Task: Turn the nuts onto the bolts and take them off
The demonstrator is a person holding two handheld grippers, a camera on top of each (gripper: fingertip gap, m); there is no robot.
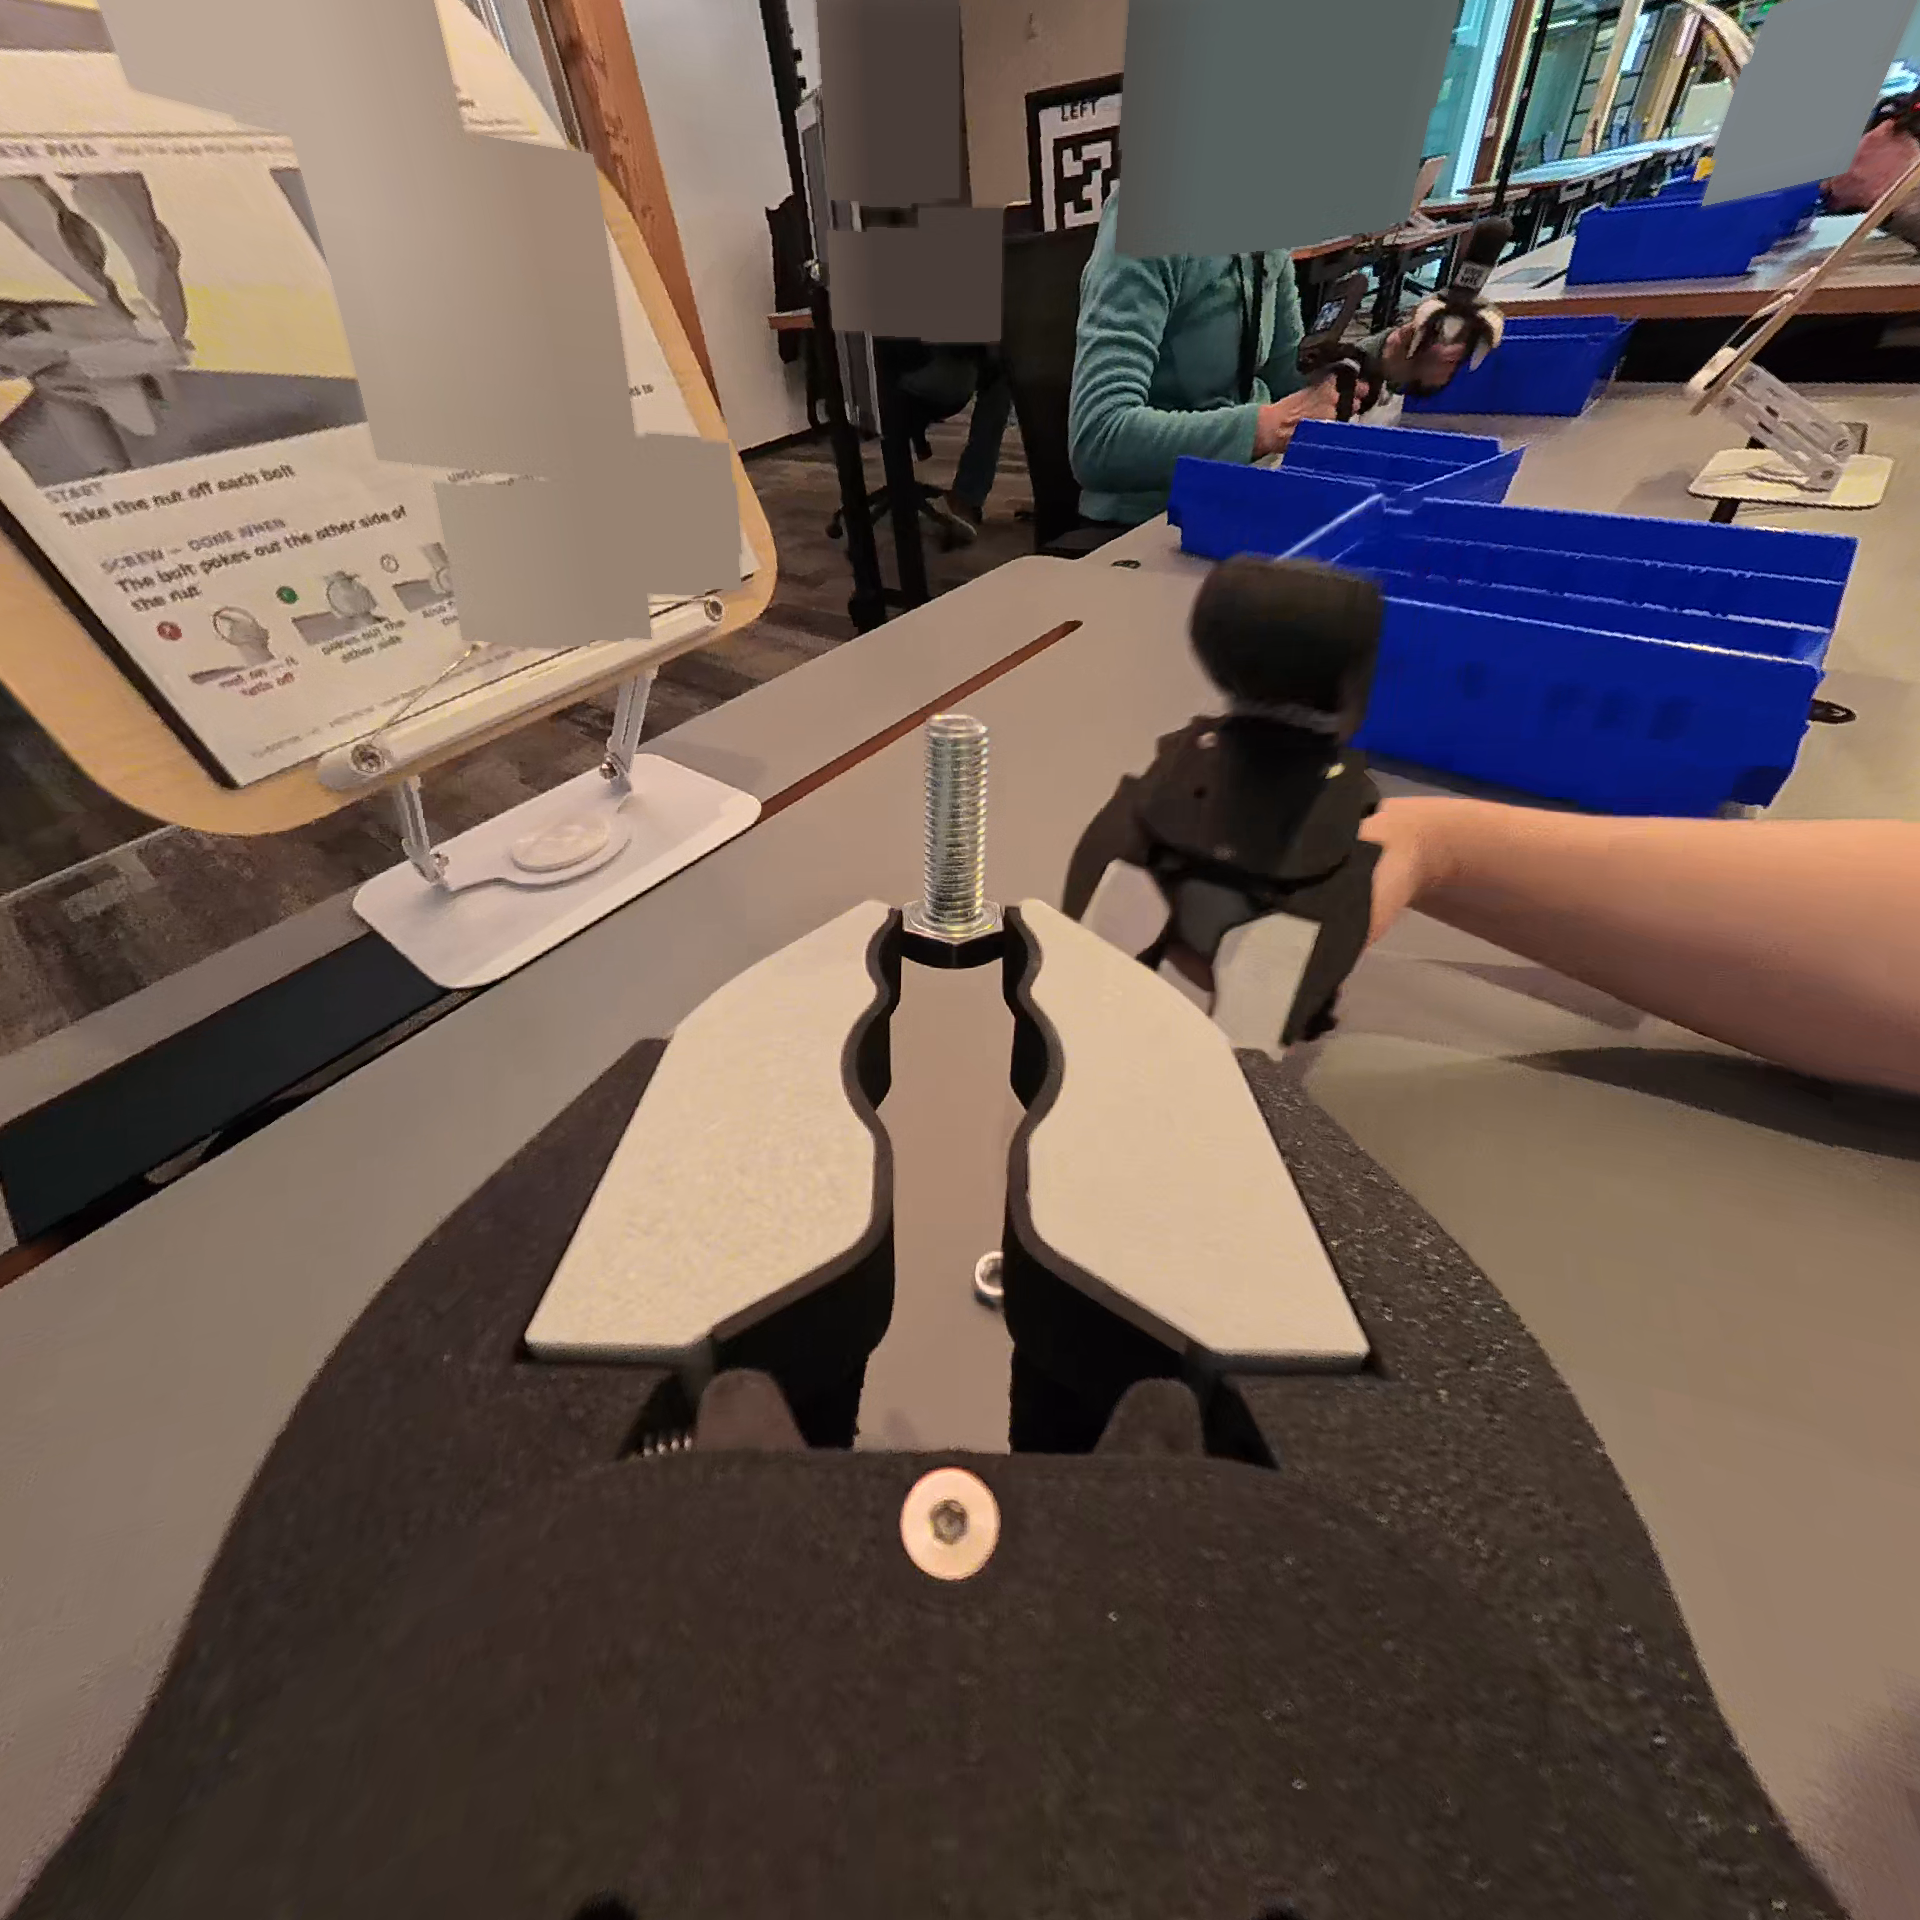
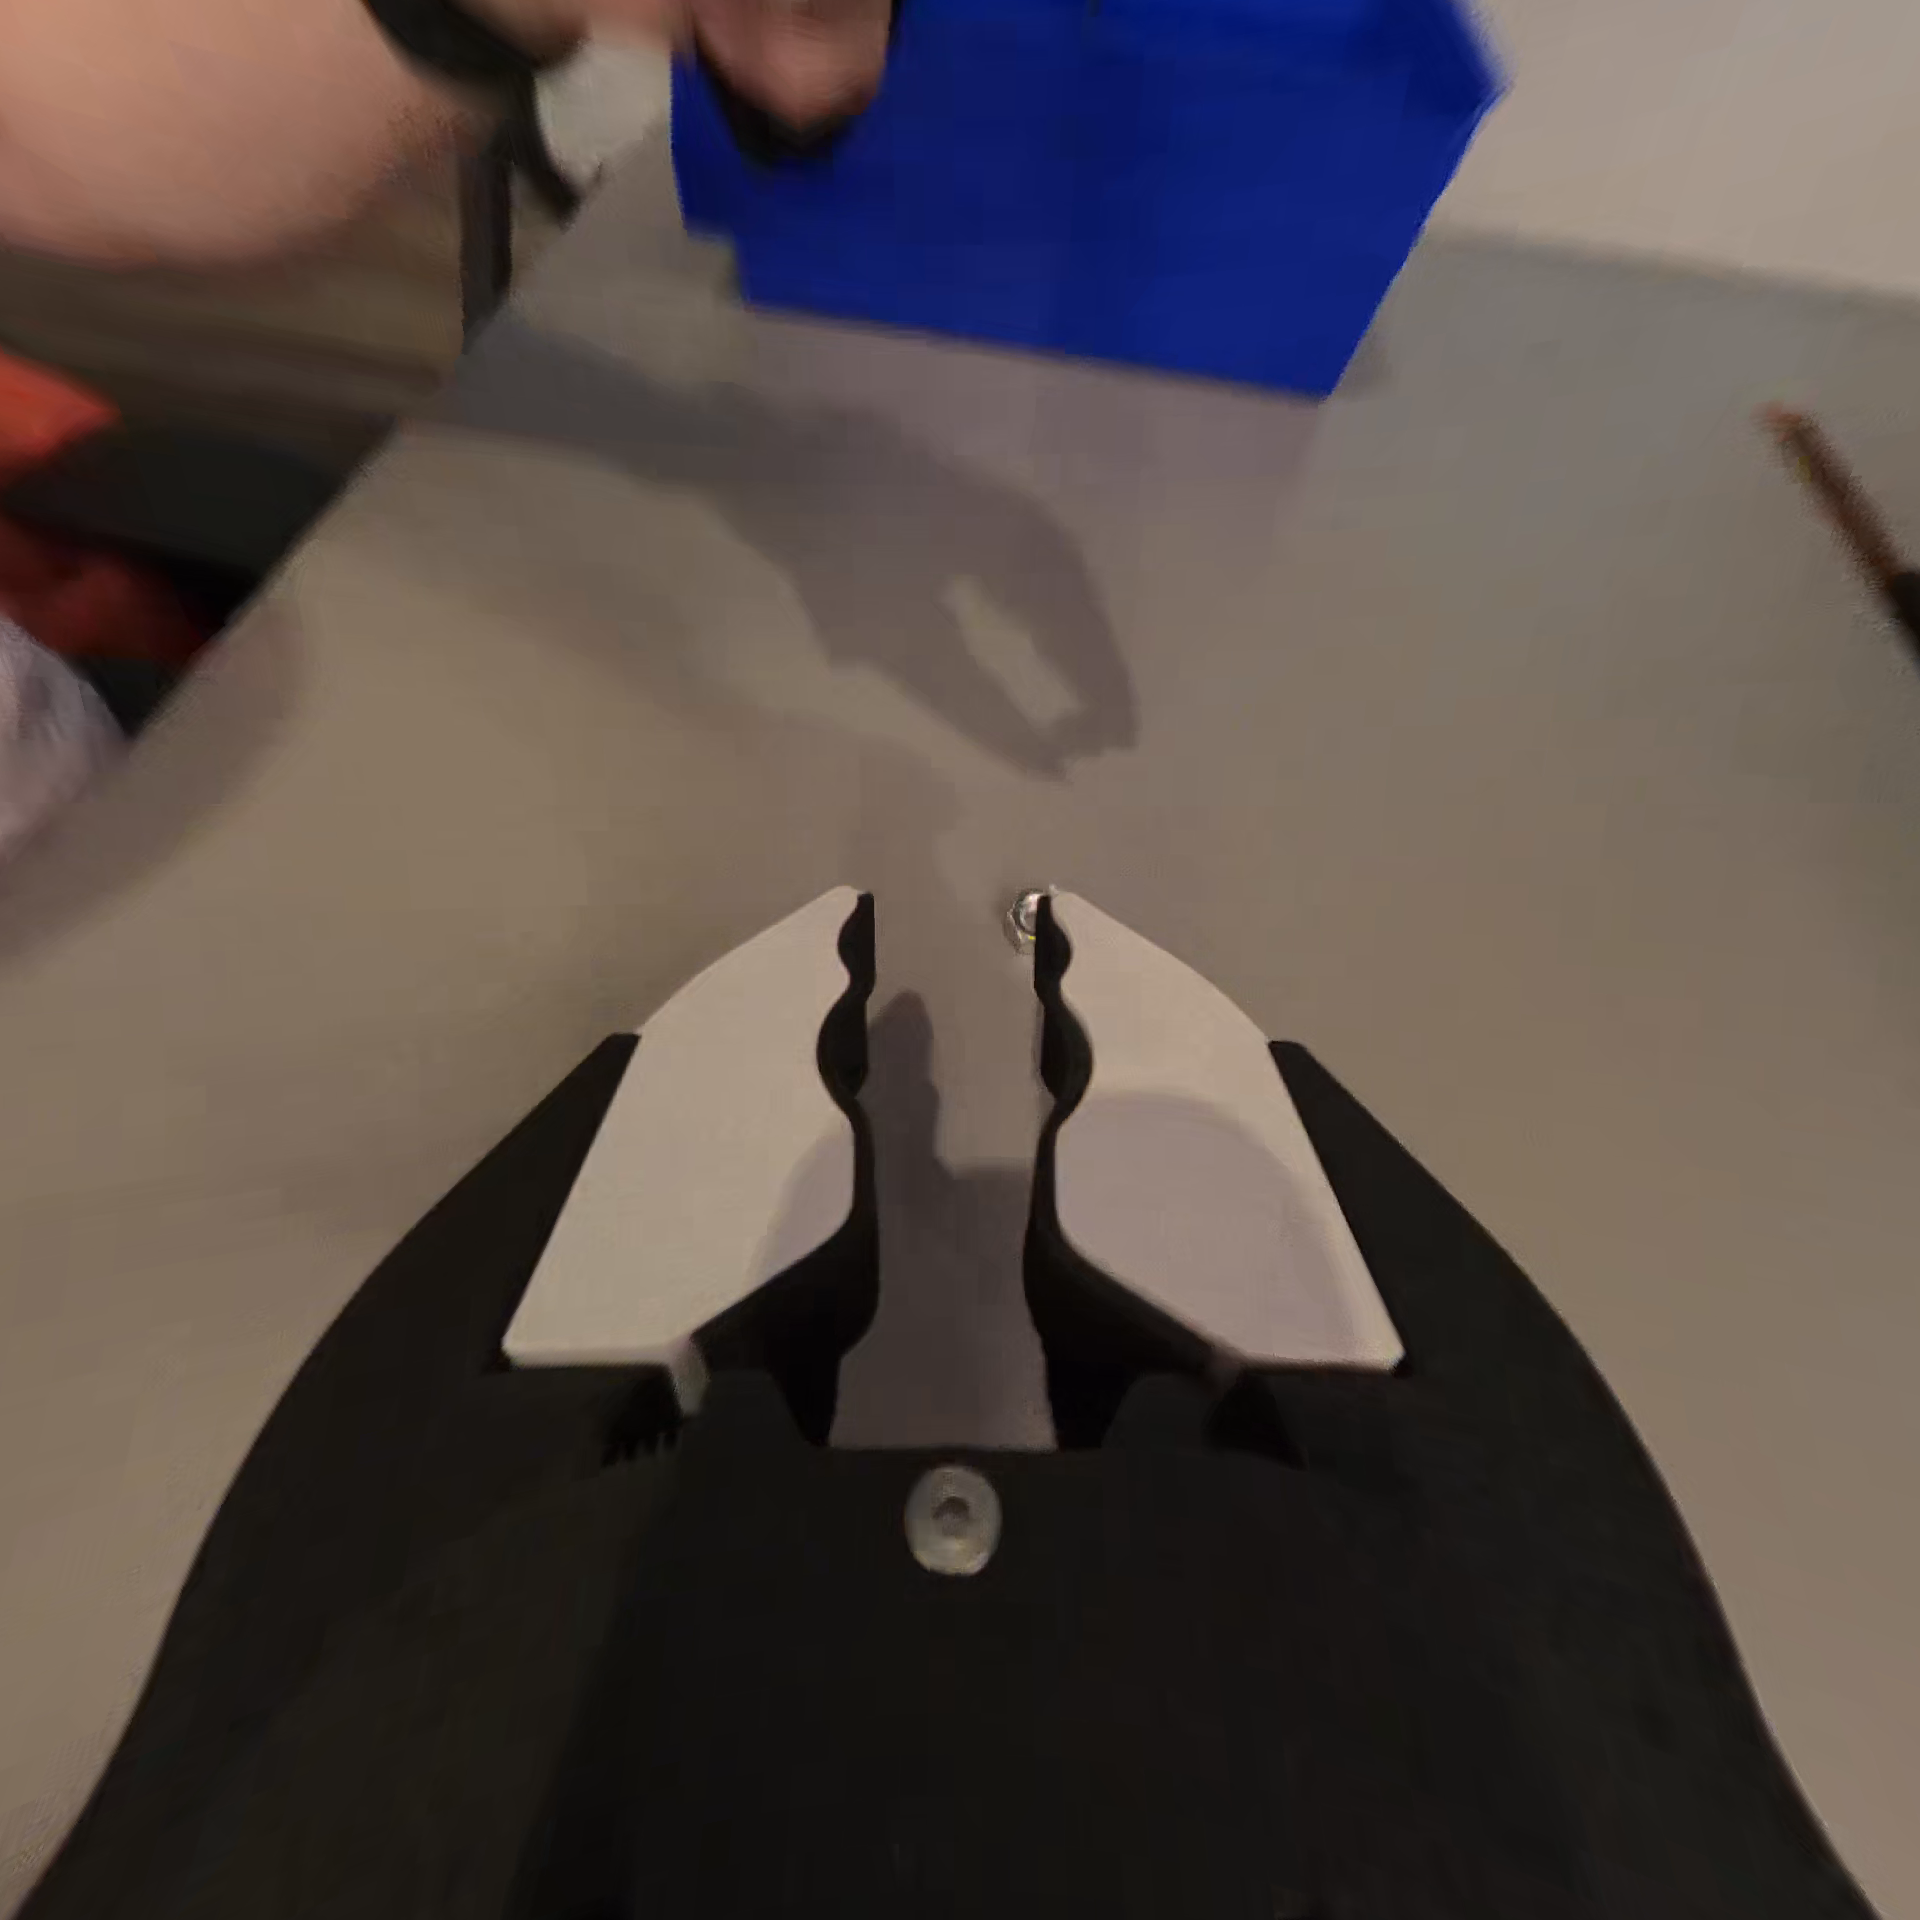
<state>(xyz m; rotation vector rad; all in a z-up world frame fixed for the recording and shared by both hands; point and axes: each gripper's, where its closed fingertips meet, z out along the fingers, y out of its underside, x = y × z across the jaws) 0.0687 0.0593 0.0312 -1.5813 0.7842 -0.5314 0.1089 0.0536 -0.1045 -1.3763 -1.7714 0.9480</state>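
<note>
The silver threaded steel bolt stands upright, its hex head pinched between the left gripper fingertips. A small silver hex nut lies on the grey table (blurred) touching one fingertip of the spread, empty right gripper, near the blue plastic bin.

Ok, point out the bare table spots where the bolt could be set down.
Bare grey table lies left of the left gripper, below the white stand base. Crowded: right of the bolt, where the right gripper hangs before the blue bins.
</note>
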